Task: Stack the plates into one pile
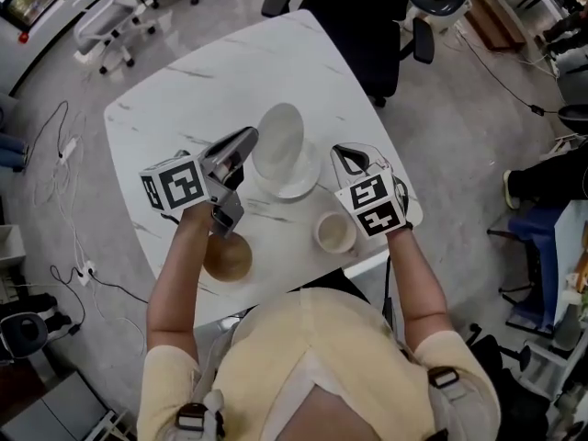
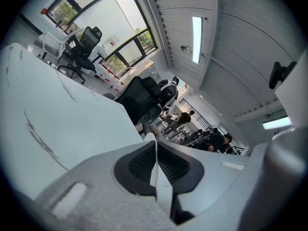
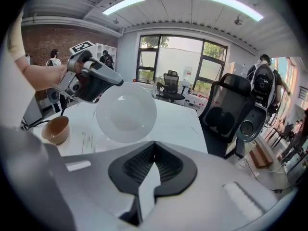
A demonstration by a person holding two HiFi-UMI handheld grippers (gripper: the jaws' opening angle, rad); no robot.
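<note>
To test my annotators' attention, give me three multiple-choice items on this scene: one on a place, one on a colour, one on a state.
1. The brown bowl is: A on the table, near edge; B on the pile; C on a chair.
2. The lifted plate is: A brown; B white; C blue.
3. The left hand-held gripper is: A open; B shut on the plate's rim; C out of view.
1A, it sits by the near edge; 2B, it shows white; 3B, the rim sits between closed jaws.

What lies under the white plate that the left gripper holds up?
Another white plate on the table; only its near rim shows. The held plate covers its middle, so anything there is hidden.
</note>
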